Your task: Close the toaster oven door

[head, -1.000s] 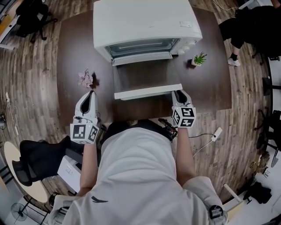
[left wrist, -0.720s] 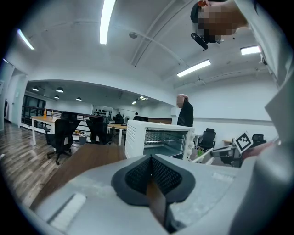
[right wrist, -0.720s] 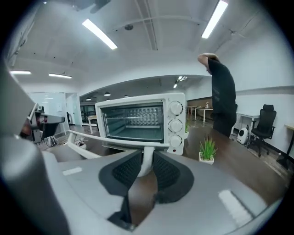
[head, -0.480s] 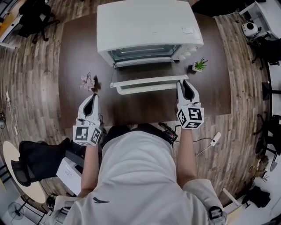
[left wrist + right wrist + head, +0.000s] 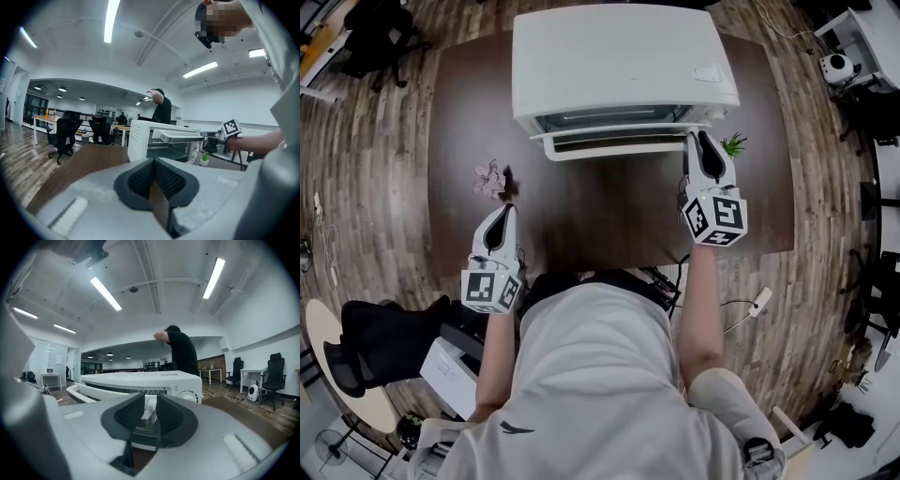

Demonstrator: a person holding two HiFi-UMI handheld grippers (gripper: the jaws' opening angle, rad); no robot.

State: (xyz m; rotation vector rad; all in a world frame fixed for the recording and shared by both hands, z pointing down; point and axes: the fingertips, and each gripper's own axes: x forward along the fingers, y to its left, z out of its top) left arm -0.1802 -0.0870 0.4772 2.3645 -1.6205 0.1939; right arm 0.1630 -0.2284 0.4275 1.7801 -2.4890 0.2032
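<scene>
Your right gripper [image 5: 701, 142] grips the right end of the door handle [image 5: 149, 413] between partly open jaws. The door [image 5: 609, 142] stands almost shut against the oven [image 5: 623, 56]. Your left gripper [image 5: 502, 212] is closed and empty, over the table [image 5: 581, 216].

head looks down, gripper views face toaster oven [image 5: 623, 66]
</scene>
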